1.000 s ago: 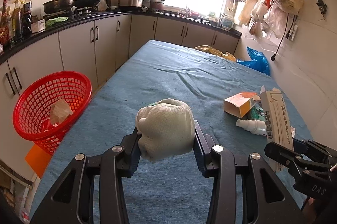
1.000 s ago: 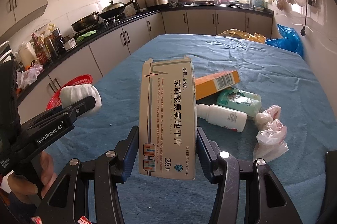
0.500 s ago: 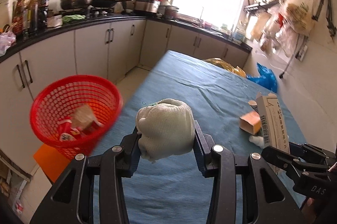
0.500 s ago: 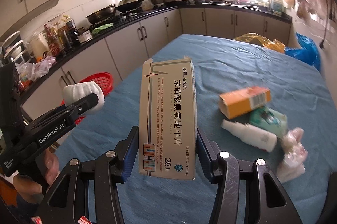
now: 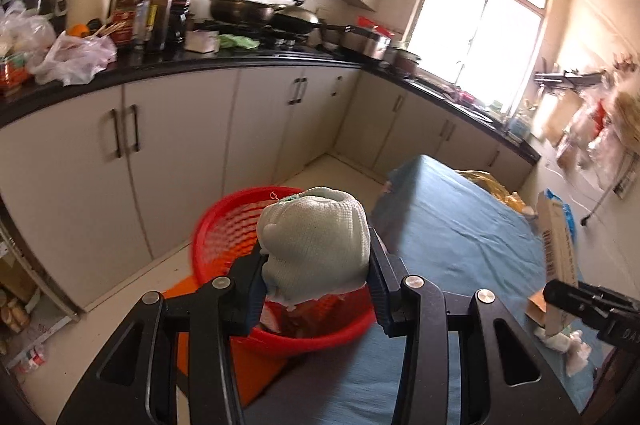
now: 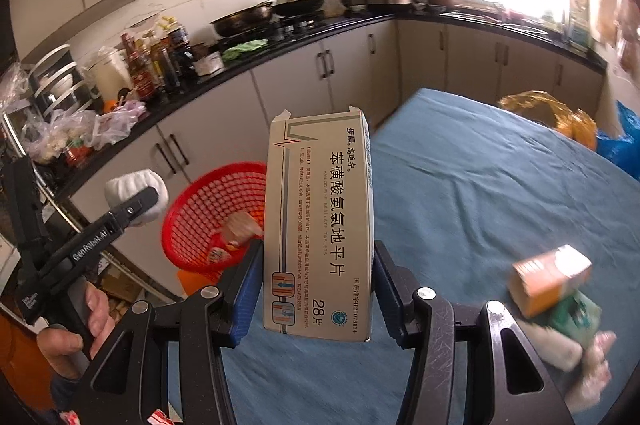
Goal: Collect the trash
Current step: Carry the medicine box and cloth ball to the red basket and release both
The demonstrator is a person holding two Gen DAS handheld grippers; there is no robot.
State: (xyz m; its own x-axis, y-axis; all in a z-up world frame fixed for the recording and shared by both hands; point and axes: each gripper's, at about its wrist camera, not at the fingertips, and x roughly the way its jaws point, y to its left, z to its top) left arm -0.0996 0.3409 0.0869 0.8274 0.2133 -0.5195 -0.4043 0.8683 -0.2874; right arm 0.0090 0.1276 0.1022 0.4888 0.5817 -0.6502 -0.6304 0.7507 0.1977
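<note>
My left claw (image 5: 316, 267) sits over the open mouth of the red plastic mesh basket (image 5: 224, 225), whose inside already holds some scraps low down. Beside it, white cabinet doors (image 5: 180, 161) wall off the far side. On the blue-cloth tabletop (image 6: 480, 185), an orange carton (image 6: 548, 279) and white bottle (image 6: 556, 347) crowd the right edge.

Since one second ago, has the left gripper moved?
Yes. The left gripper, shut on the white knitted cloth wad, swung left off the blue table, over the red plastic basket.

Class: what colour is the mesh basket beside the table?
Red basket; clearest in the right wrist view.
</note>
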